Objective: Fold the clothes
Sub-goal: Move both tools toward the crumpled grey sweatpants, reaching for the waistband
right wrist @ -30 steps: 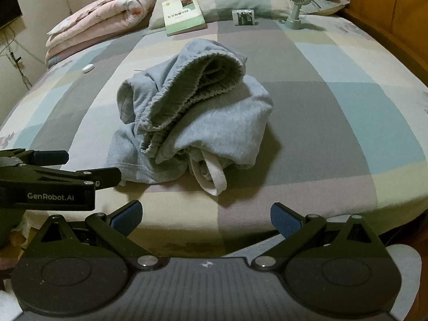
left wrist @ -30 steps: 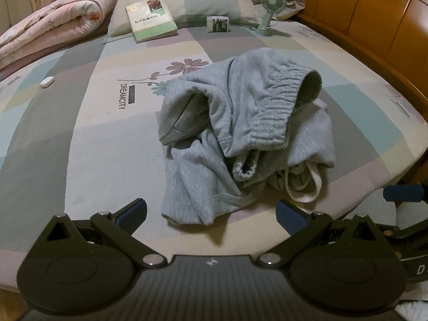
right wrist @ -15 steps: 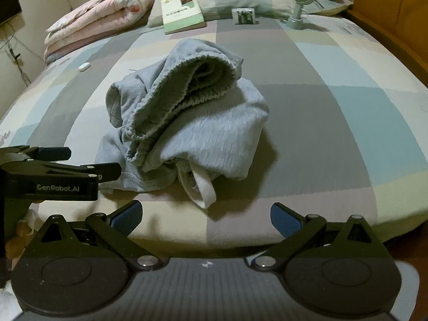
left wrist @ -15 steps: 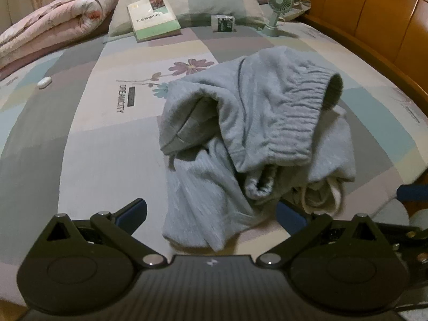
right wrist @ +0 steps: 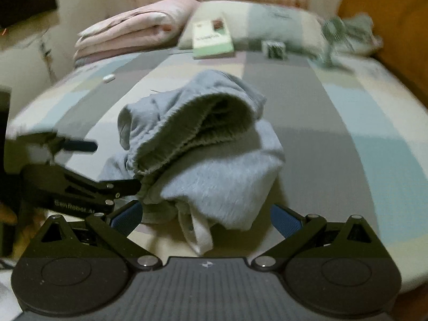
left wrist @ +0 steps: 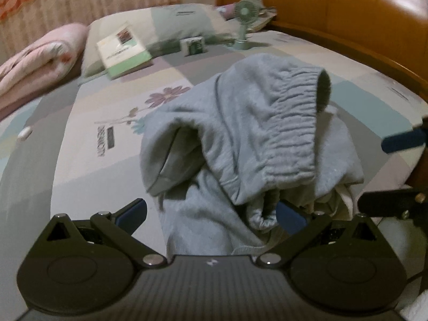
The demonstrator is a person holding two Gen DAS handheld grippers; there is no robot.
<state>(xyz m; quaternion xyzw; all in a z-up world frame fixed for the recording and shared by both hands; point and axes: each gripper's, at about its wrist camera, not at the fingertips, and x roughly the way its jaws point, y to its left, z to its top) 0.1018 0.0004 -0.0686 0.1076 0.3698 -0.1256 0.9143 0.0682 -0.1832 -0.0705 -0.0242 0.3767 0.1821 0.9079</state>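
A crumpled pair of grey sweatpants [left wrist: 248,139] lies in a heap on the patchwork bedsheet [left wrist: 88,176], its elastic waistband [left wrist: 297,123] arched up on top and a white drawstring [right wrist: 199,236] hanging at the near edge. My left gripper [left wrist: 211,214] is open, its fingers spread on either side of the heap's near hem. My right gripper [right wrist: 207,214] is open too, straddling the near right corner of the sweatpants [right wrist: 214,165]. Each gripper shows at the edge of the other's view.
At the head of the bed lie a pillow [left wrist: 171,26], a book [left wrist: 121,50], a small box [left wrist: 194,45] and a green desk fan [left wrist: 244,21]. A folded pink quilt [left wrist: 34,64] sits at the far left. A wooden headboard [left wrist: 347,18] runs along the right.
Both grippers have moved forward to the heap, so the sweatpants now fill more of each view and reach between the open fingers. The sweatpants have not moved.
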